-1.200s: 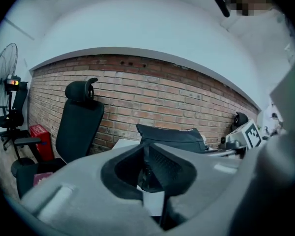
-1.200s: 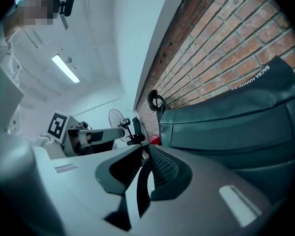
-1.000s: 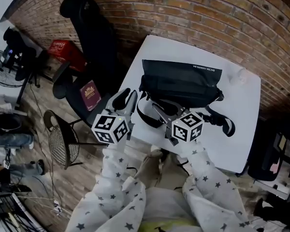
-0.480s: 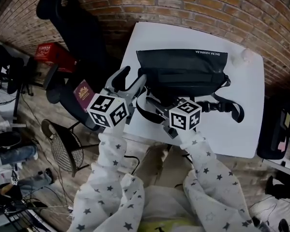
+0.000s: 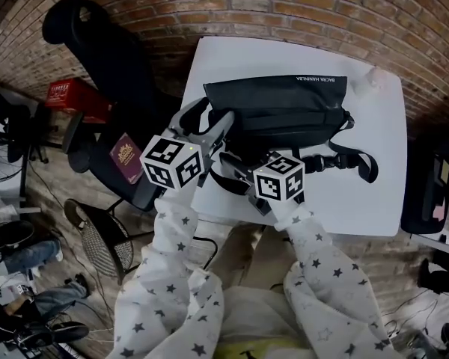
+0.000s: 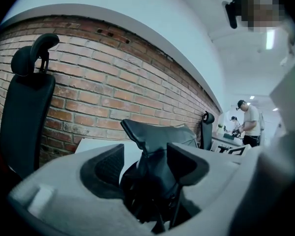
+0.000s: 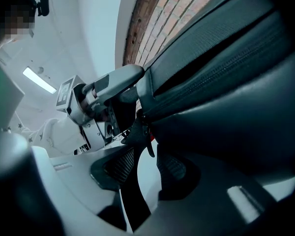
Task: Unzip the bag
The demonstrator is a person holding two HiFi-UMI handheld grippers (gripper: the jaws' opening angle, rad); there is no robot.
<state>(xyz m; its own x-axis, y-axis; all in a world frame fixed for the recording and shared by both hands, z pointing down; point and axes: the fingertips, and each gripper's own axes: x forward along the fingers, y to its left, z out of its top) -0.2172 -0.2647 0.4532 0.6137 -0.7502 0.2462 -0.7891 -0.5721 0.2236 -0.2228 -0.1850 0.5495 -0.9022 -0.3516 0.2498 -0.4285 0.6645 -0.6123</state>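
Observation:
A black bag [image 5: 277, 111] lies on the white table [image 5: 359, 200], its strap [image 5: 355, 163] trailing to the front right. My left gripper [image 5: 208, 118] is at the bag's left end. Its jaws have just been opening and stand wide, with the bag's end corner [image 6: 152, 141] between the pads [image 6: 105, 163], not pinched. My right gripper [image 5: 236, 161] is at the bag's front left. Its jaws have just been closing a little, and a dark pull tab [image 7: 140, 141] by the zipper line [image 7: 211, 77] hangs between its pads [image 7: 173, 168] with a gap showing.
A black office chair [image 5: 112, 66] stands left of the table with a maroon book [image 5: 125, 155] on its seat. A red crate [image 5: 71, 96] and a wire-mesh stool [image 5: 97, 234] sit on the floor. Brick wall behind. A person [image 6: 248, 122] stands far off.
Both grippers have come in to the bag's left end. The left one moved forward until the bag's corner sat between its jaws, which now stand wider. The right one sank a little.

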